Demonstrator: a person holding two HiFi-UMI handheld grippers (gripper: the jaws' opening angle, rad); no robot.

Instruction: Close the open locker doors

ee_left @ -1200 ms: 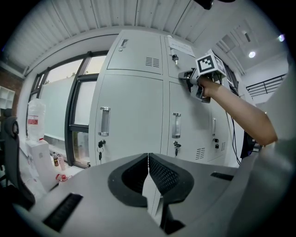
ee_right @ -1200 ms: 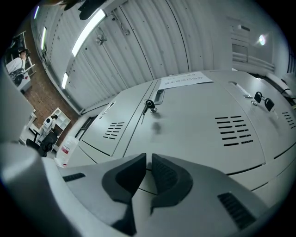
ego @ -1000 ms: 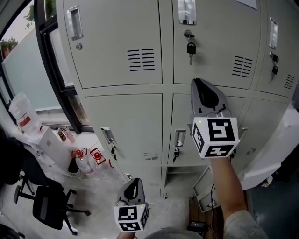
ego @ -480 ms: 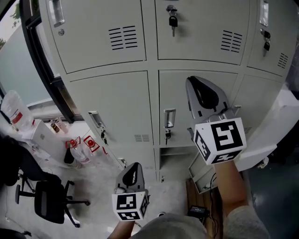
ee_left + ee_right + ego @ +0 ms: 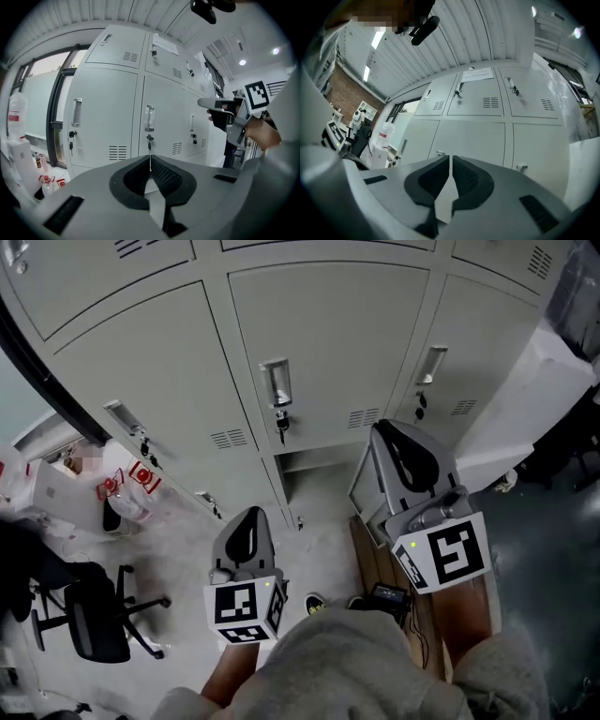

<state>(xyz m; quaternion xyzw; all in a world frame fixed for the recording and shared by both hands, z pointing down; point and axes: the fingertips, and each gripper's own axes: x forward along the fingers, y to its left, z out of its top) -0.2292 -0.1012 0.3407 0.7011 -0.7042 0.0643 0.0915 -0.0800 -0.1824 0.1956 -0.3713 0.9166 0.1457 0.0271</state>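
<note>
At the bottom edge of the locker bank point(image 5: 328, 343), the lowest compartment point(image 5: 306, 465) of the middle column stands open. Its small door point(image 5: 362, 486) is swung out to the right above the floor, while the doors above sit flush. The right gripper point(image 5: 405, 442) is held low, right in front of that door; no view shows whether they touch. Its jaws are drawn together on nothing, probably so the blunt tip can push the panel rather than pinch it. Its own view looks up past the door at the higher lockers. The left gripper point(image 5: 247, 526) is also closed and empty, held over the floor left of the opening, clear of the door's swing. The door still needs a push on its outer face toward the frame.
</note>
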